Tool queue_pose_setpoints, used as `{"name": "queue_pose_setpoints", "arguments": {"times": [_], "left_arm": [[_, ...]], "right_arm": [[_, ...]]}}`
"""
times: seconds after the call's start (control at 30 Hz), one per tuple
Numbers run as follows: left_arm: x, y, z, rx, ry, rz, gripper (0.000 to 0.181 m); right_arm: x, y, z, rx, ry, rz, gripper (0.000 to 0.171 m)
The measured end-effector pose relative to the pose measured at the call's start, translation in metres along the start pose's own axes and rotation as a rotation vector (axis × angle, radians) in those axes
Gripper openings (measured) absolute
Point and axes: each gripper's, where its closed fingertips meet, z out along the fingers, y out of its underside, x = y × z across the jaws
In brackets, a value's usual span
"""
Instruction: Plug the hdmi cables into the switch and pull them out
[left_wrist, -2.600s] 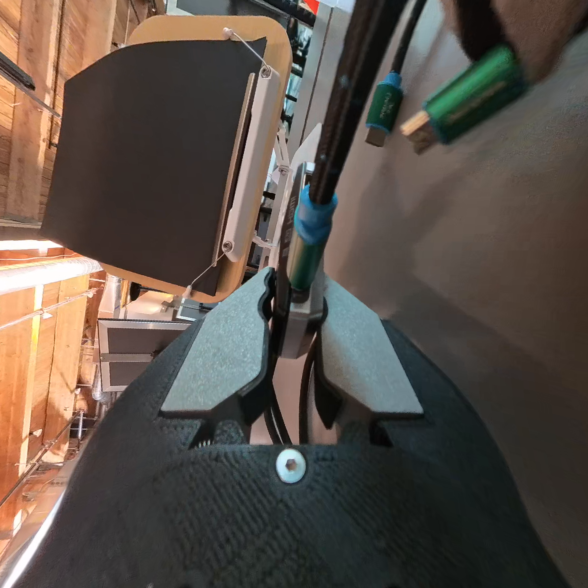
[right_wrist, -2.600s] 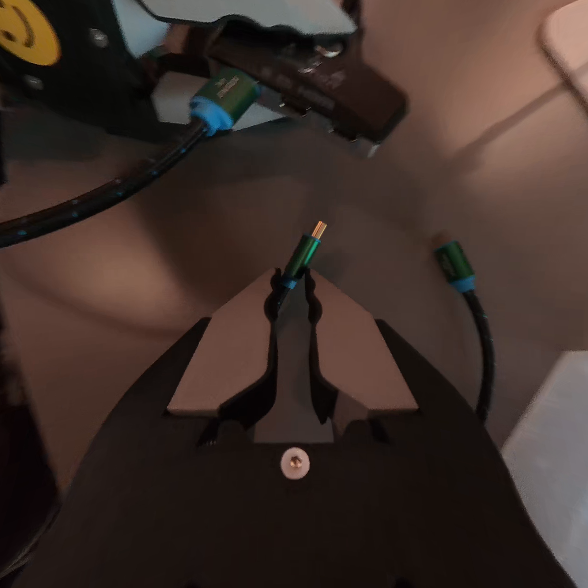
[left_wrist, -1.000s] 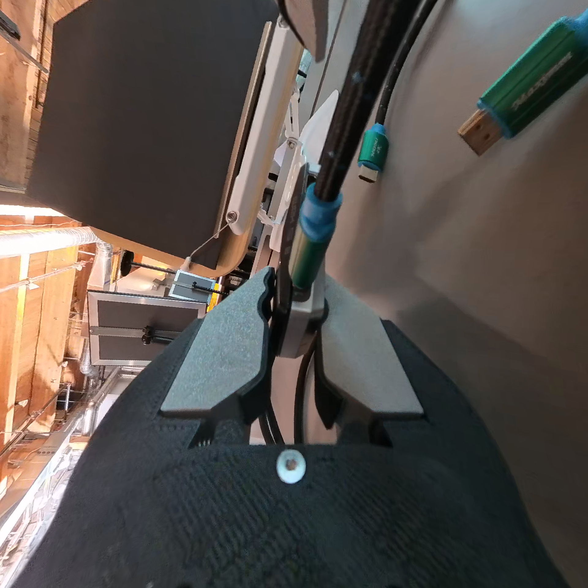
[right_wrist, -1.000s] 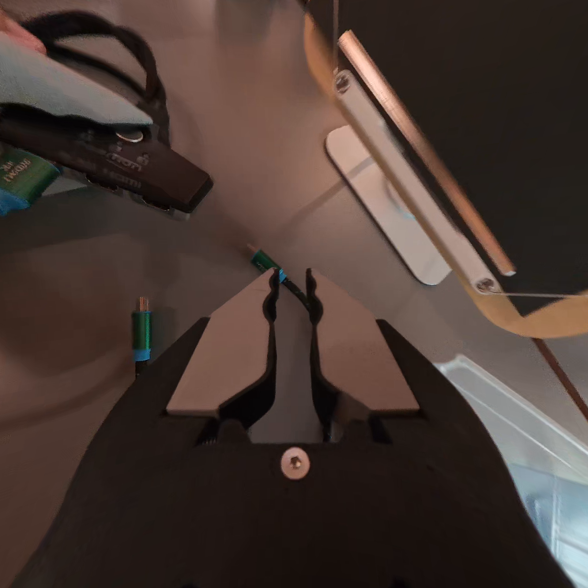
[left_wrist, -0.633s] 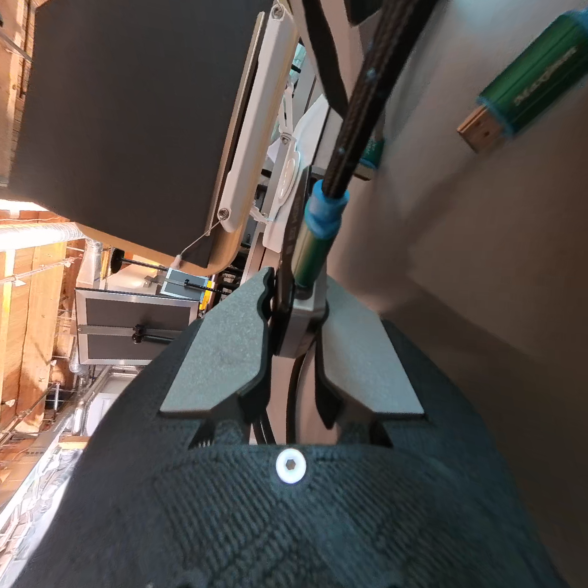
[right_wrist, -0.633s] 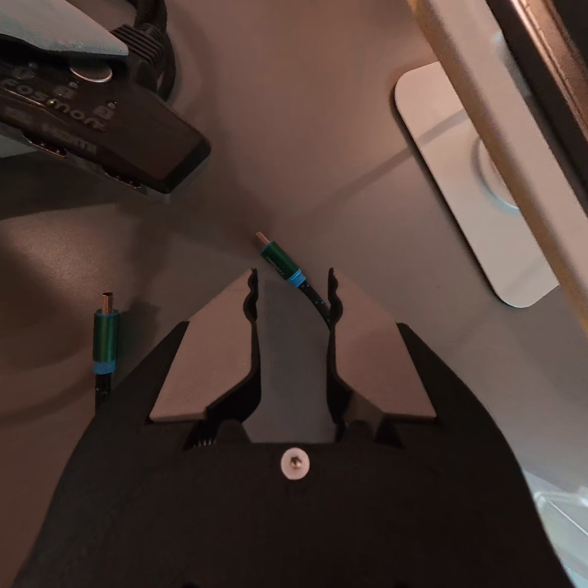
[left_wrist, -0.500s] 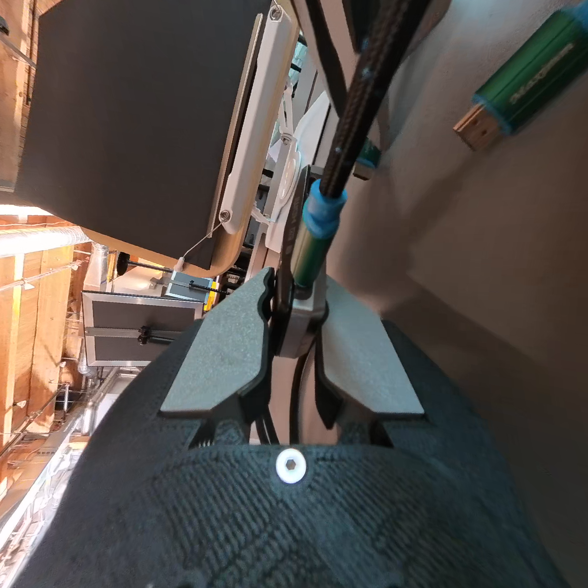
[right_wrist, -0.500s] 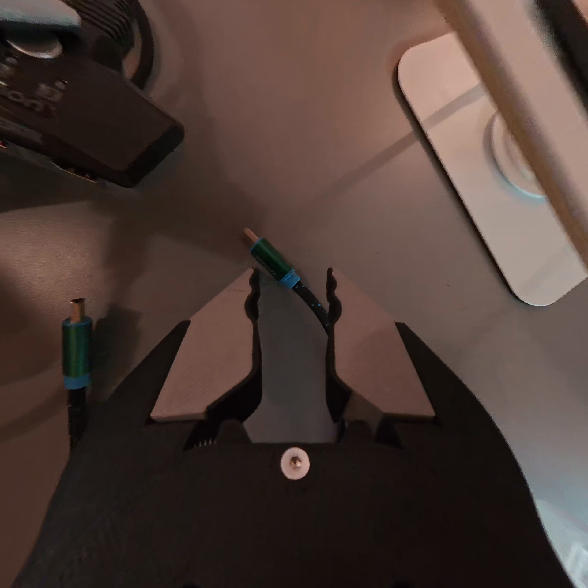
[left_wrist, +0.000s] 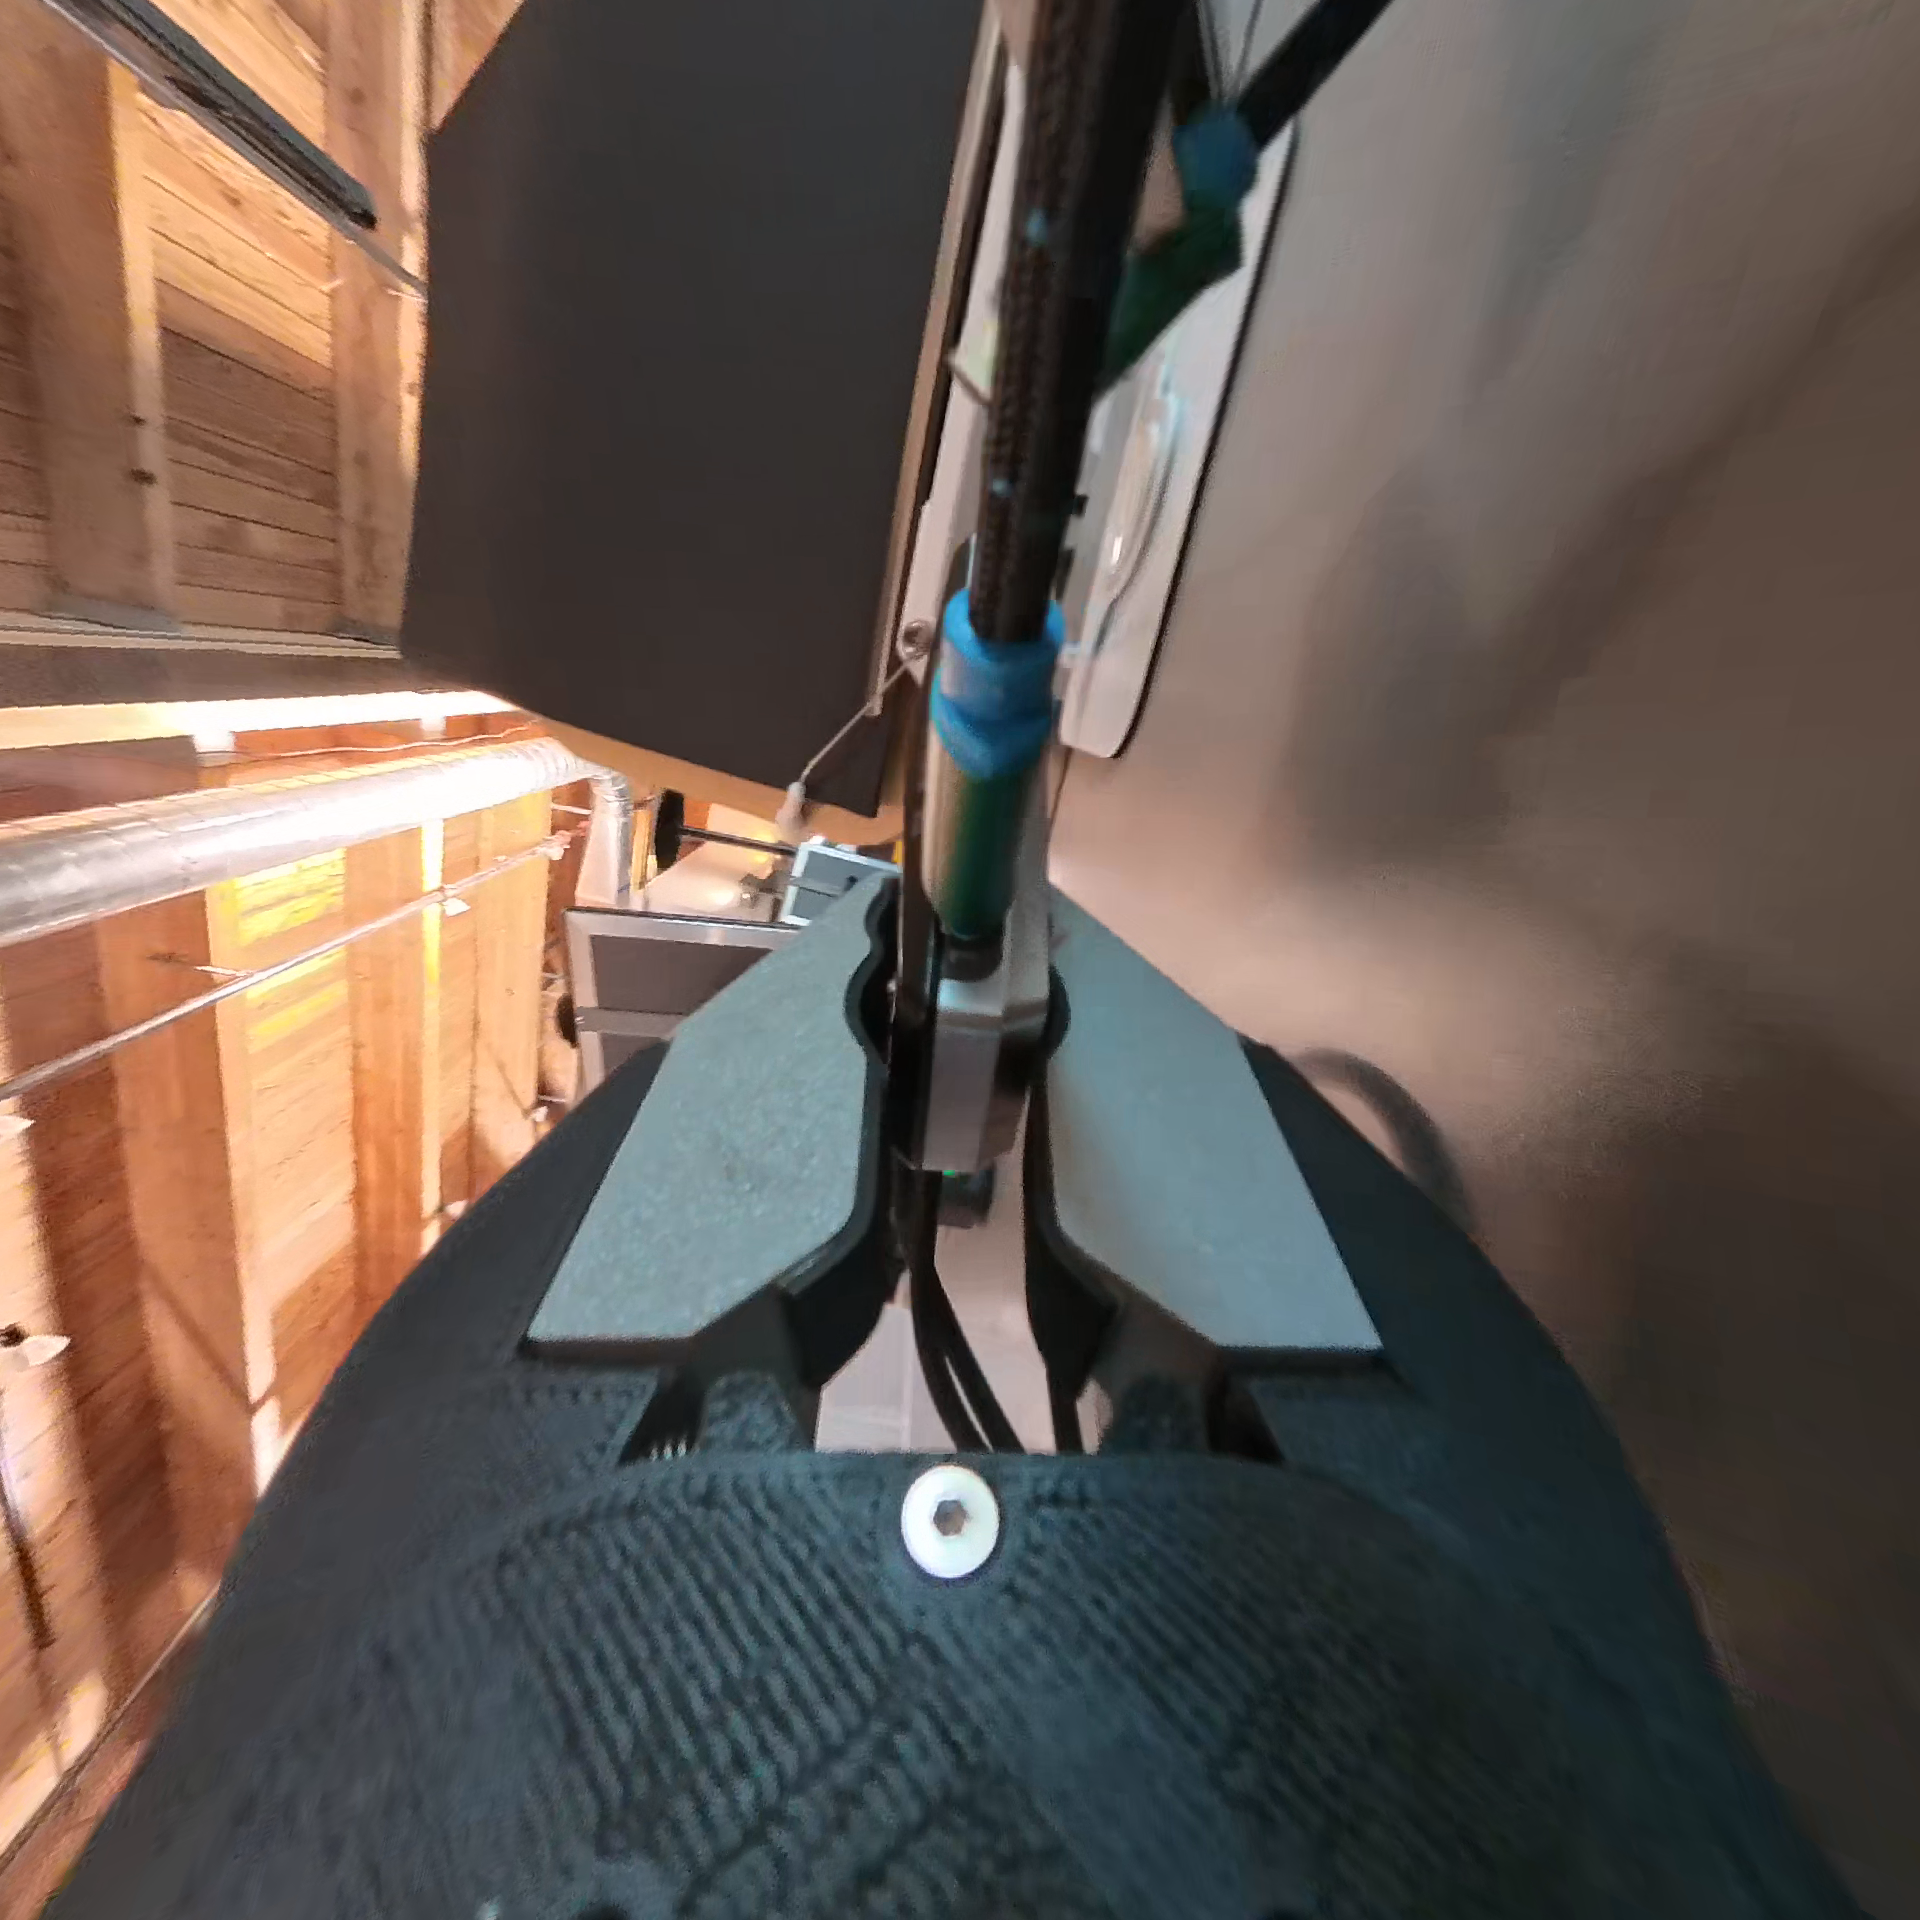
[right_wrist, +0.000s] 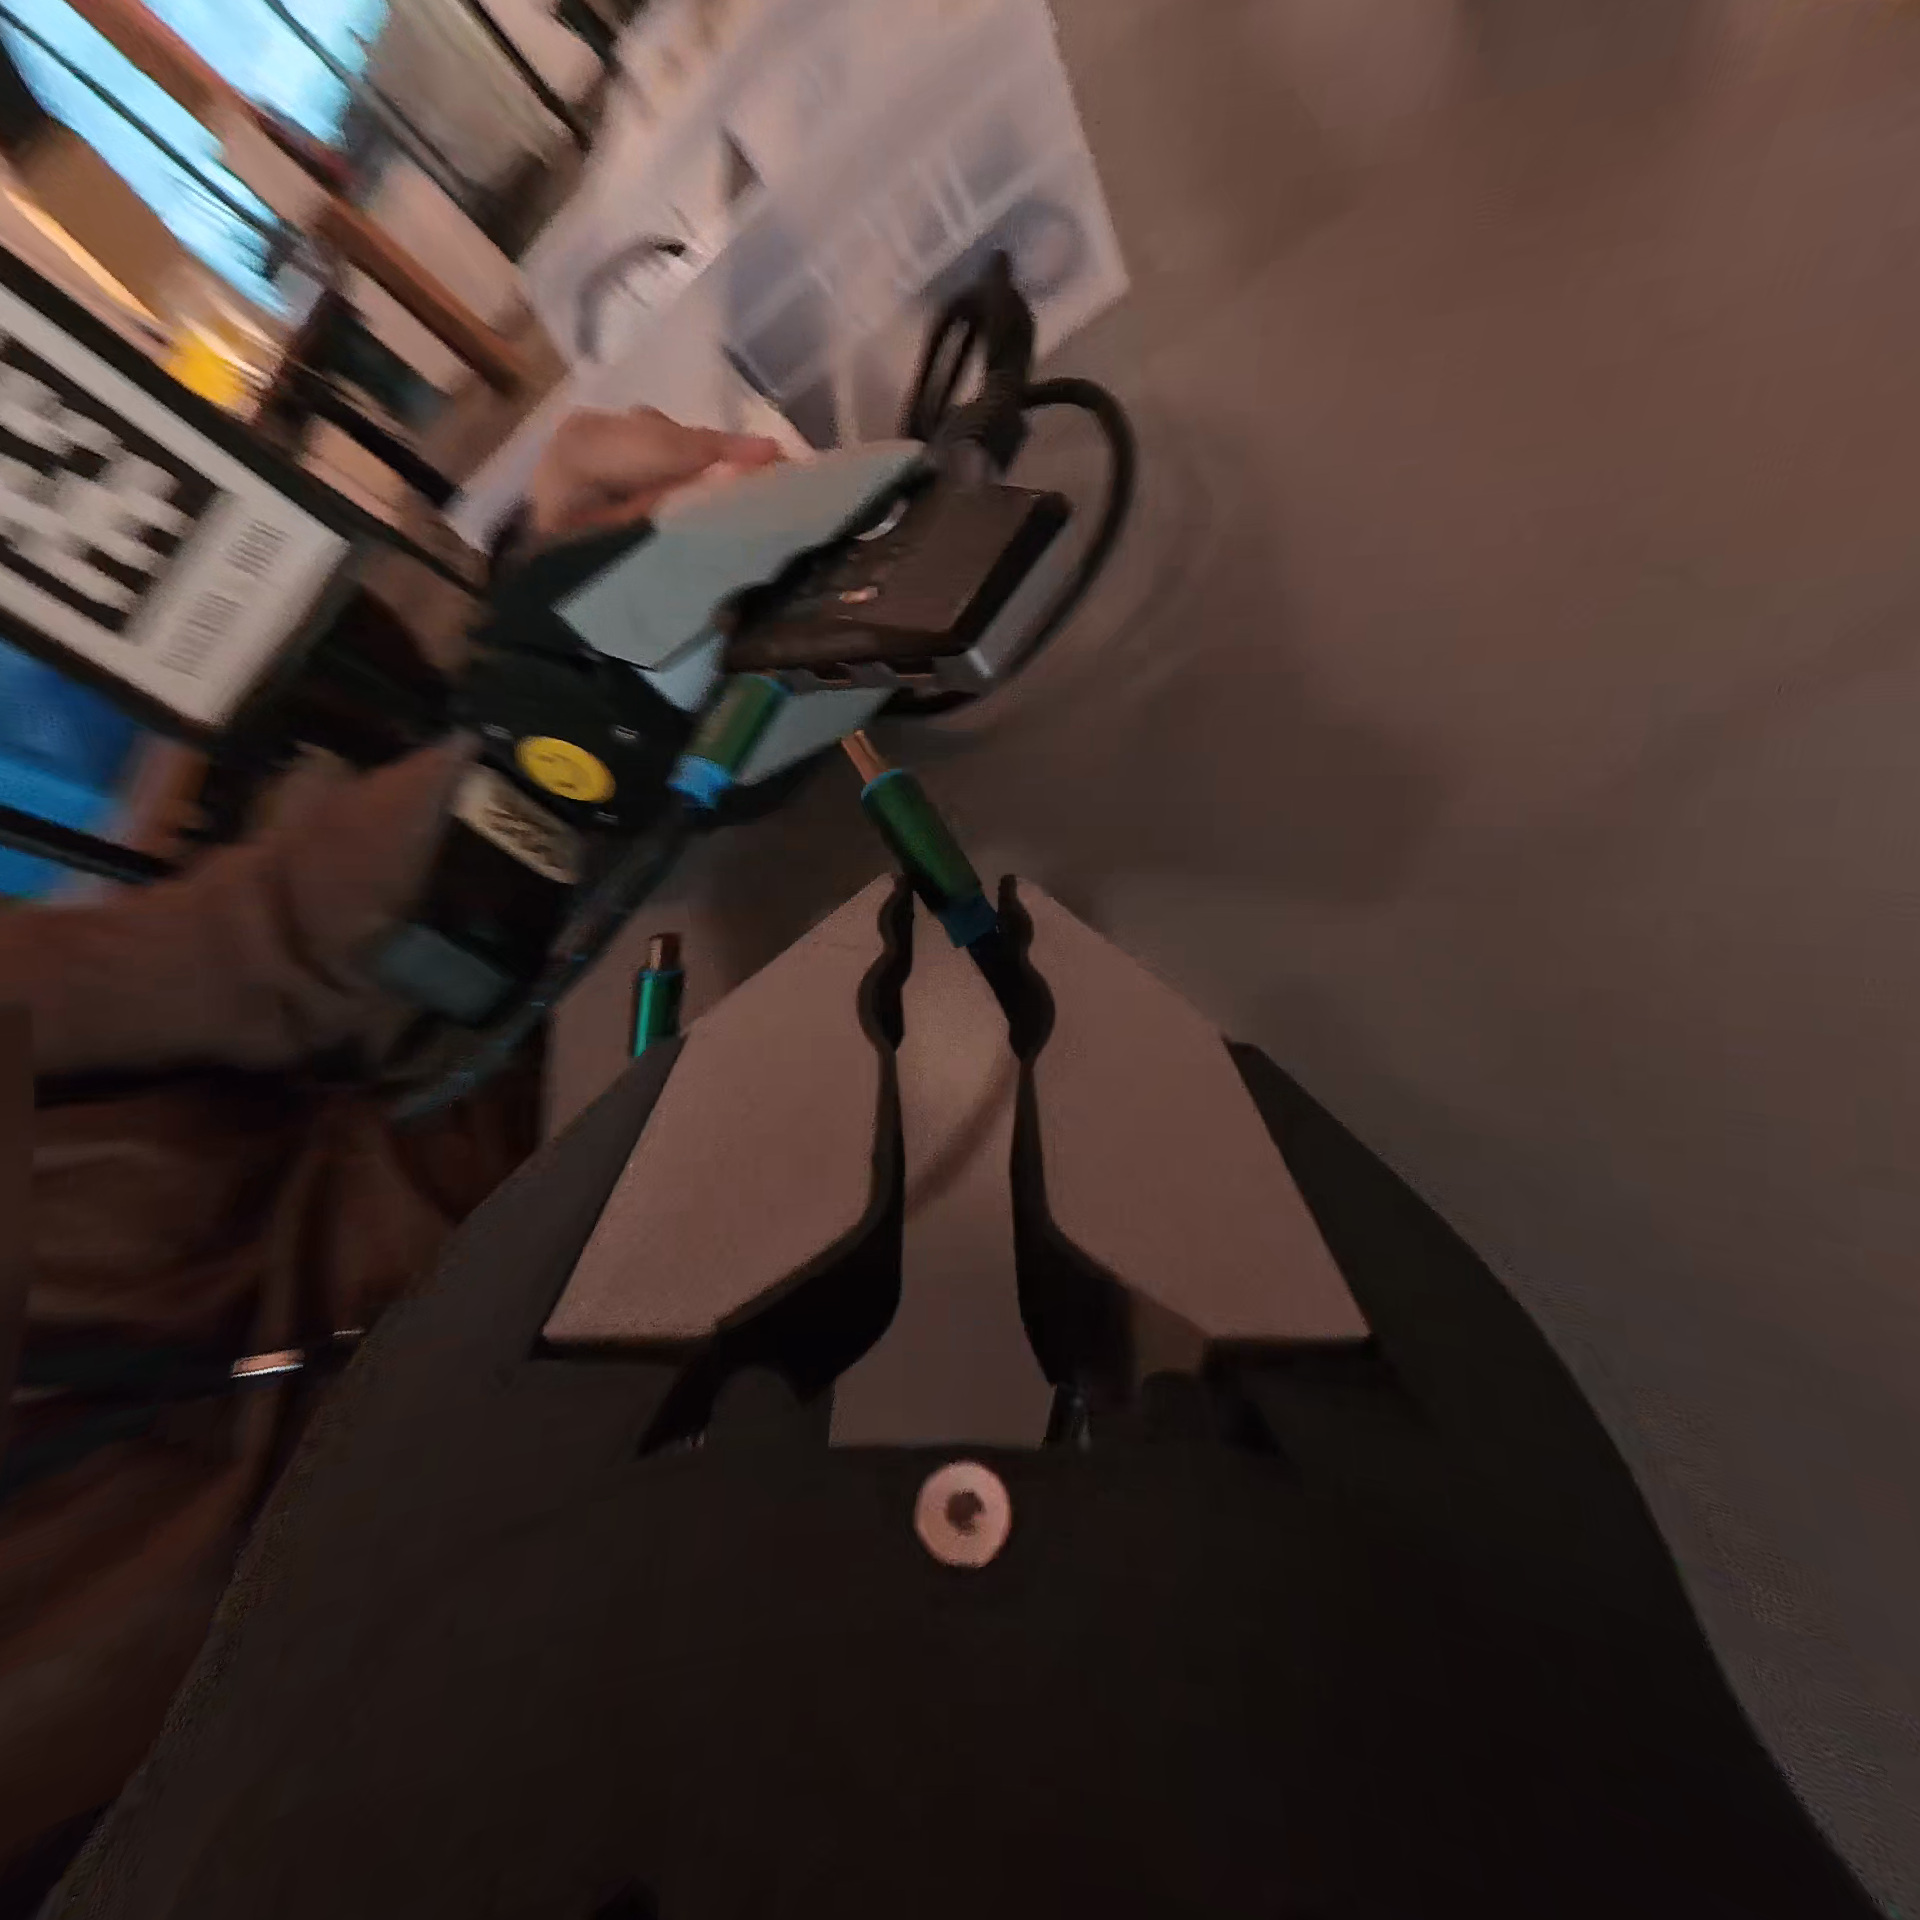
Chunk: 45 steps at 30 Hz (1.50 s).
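Observation:
My left gripper is shut on the grey metal HDMI switch, held off the table. A green plug with a blue collar sits in the switch, its braided cable running up. In the right wrist view my right gripper is shut on a second green plug at its blue collar. That plug's gold tip points at the switch and is a short way from it. The second plug shows blurred in the left wrist view. A third green plug lies on the table.
A dark monitor on a white base stands on the grey table. A person's hand holds the left gripper. A printed sheet lies beyond the switch, with black cable loops by it. The left gripper's tips are roughly 10 centimetres from the right gripper's.
My right gripper has closed on the second green plug, lifted it off the table and swung it toward the switch. My left gripper has kept its hold and shifted slightly.

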Motion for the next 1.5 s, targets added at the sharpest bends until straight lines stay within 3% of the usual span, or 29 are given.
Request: {"name": "queue_pose_setpoints", "arguments": {"times": [0.13,0.33,0.7,1.33,1.5], "left_arm": [[-0.016,-0.001,-0.002,0.0,-0.108,0.023,0.019],[-0.031,-0.016,-0.007,0.031,-0.224,0.119,0.02],[-0.049,-0.032,-0.02,0.112,-0.345,0.201,0.019],[-0.066,-0.044,-0.039,0.176,-0.468,0.28,0.019],[-0.055,-0.044,-0.039,0.185,-0.436,0.334,0.02]], "right_arm": [[-0.025,-0.003,0.004,0.061,-0.217,0.158,0.012],[-0.045,0.006,0.022,0.012,-0.335,0.247,0.011],[-0.068,0.001,0.018,0.047,-0.602,0.421,0.012],[-0.077,-0.004,0.016,0.078,-0.815,0.626,0.013],[-0.067,-0.002,0.022,0.088,-0.707,0.569,0.015]]}}
